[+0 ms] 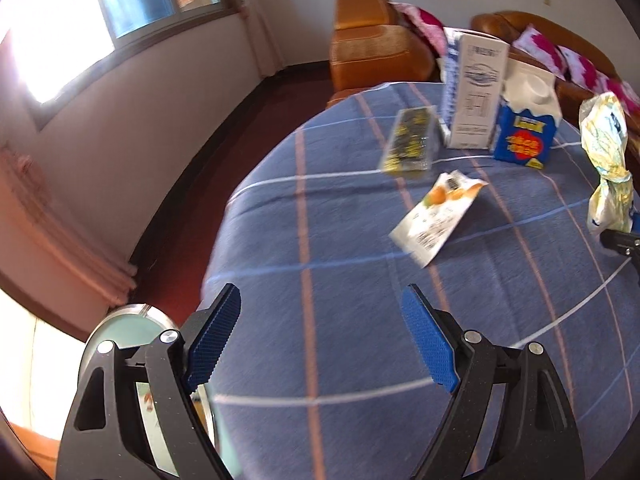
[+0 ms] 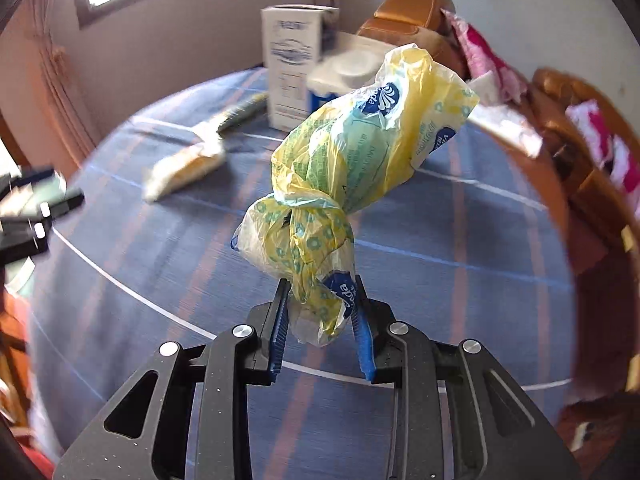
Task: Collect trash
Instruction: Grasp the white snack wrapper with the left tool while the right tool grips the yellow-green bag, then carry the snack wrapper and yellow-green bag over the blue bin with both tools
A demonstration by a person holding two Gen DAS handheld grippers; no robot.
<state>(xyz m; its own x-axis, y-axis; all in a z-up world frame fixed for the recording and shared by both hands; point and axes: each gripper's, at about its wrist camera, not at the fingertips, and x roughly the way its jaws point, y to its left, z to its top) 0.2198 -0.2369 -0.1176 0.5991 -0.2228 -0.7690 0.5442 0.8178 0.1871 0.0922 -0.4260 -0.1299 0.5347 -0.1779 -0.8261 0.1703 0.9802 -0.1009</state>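
Nearest in the right wrist view, the right gripper (image 2: 320, 312) is clamped on the lower tail of a knotted yellow and green plastic bag with blue logos (image 2: 344, 168). Its blue ribbed pads (image 2: 280, 320) press the crumpled film from both sides, and the rest of the bag stands up and leans to the right above them, clear of the blue checked cloth covering the worktop (image 2: 460, 280).

In the left wrist view, the left gripper (image 1: 320, 340) hovers over the near left part of the cloth with its pads spread wide and nothing between them. Below it at the near left edge shows a round pale green container with a metal rim (image 1: 120, 328), possibly the bin, though I cannot be sure.

Further out on the cloth lies a flat white snack packet printed with orange fruit (image 1: 436, 216). Beyond it is a dark packet with yellow print (image 1: 408, 140), then a tall white and blue carton (image 1: 476, 92) standing upright beside a shorter blue and white carton (image 1: 524, 120). Orange-brown leather seats (image 1: 372, 40) line the far wall.

The step in hand looks like carrying the bag to the bin. The grip is on thin loose film, so it should stay firm and the carry smooth, with the swinging upper part kept clear of the upright cartons.
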